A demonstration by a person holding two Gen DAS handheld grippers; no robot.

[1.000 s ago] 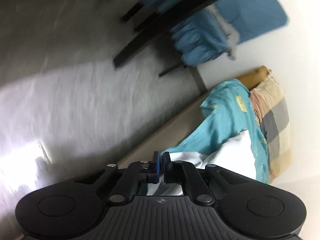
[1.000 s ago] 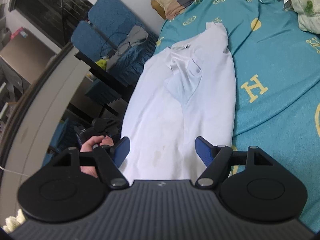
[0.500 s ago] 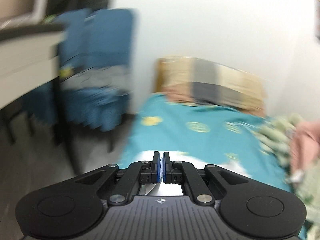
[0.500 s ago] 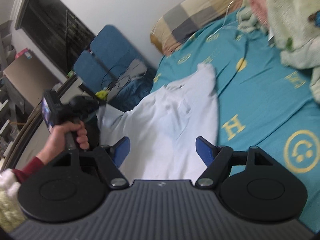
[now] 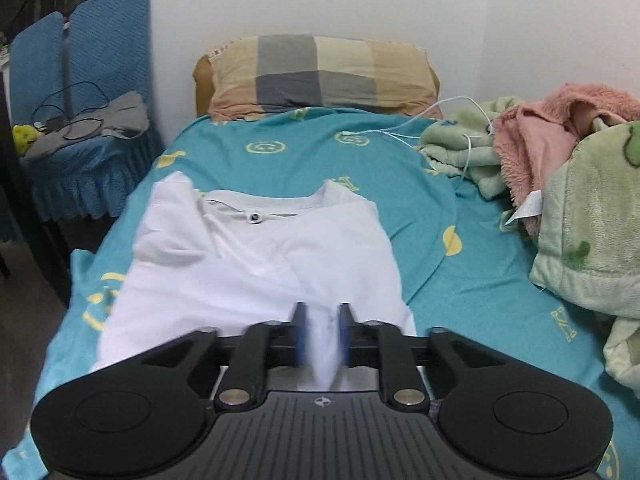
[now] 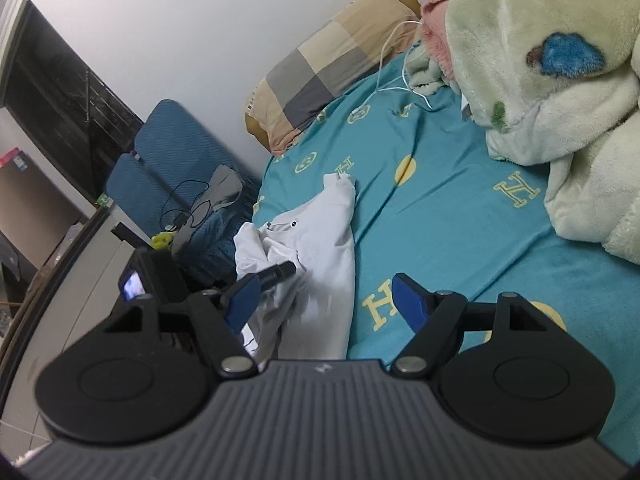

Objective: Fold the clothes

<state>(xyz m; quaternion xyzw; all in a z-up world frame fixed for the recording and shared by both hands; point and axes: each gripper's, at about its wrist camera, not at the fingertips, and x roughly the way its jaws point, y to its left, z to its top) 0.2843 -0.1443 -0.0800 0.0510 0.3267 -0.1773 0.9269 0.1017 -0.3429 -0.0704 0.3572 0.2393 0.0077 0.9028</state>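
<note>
A white shirt lies on the teal bed sheet, collar toward the pillow, one side folded over the body. My left gripper hovers over the shirt's near end. Its blue pads stand a little apart, and a ridge of white fabric rises loosely between them. In the right wrist view the shirt looks bunched near the bed's left edge, with a left gripper finger over it. My right gripper is wide open above the shirt's lower part and holds nothing.
A checked pillow rests at the head of the bed. Fluffy green and pink blankets pile up on the right, with a white cable beside them. Blue chairs and a desk stand left of the bed.
My left gripper swung up from facing the floor to facing along the bed, carrying the shirt's edge over, and its jaws went from shut to apart. The right gripper stayed open and drew back.
</note>
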